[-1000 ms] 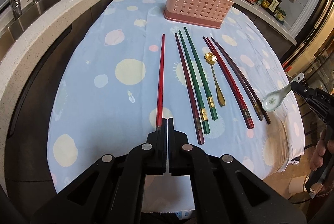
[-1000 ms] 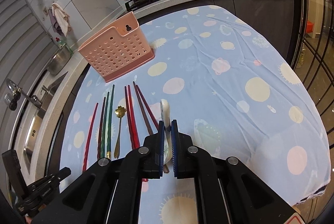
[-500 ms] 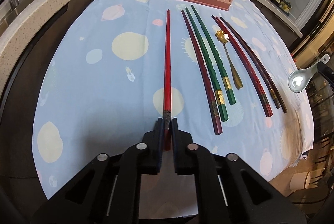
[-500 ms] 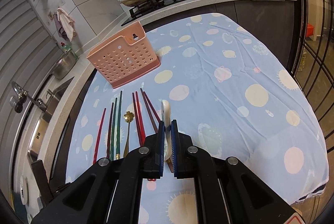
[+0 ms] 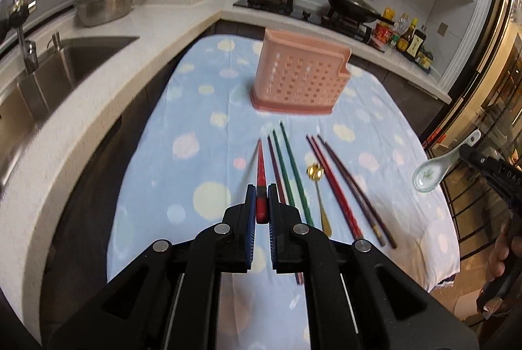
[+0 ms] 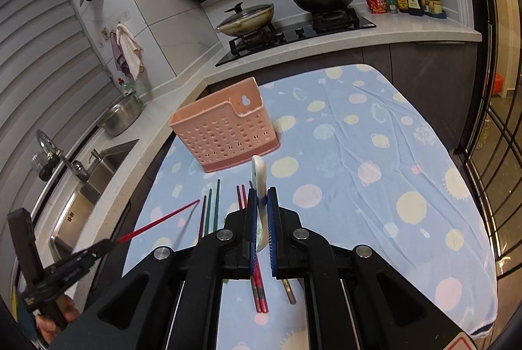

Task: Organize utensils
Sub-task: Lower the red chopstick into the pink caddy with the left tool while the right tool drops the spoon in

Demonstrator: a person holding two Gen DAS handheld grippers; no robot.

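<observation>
Utensils are lifted by their handle ends, left gripper (image 5: 261, 205) clamped on a red chopstick (image 5: 260, 173) and right gripper (image 6: 262, 219) clenched on a white ceramic spoon (image 6: 258, 177), likely for dropping upright into the pink perforated holder (image 6: 225, 129) beyond the remaining chopsticks (image 5: 339, 186).

Left gripper (image 5: 260, 203) clamps the red chopstick (image 5: 261, 173) above the spotted cloth (image 5: 202, 134); pink holder (image 5: 301, 77) ahead; white spoon (image 5: 440, 165) held aloft at right.

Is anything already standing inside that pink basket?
No: seen from the right wrist, the pink basket looks empty, its open top and holes showing nothing inside.
</observation>
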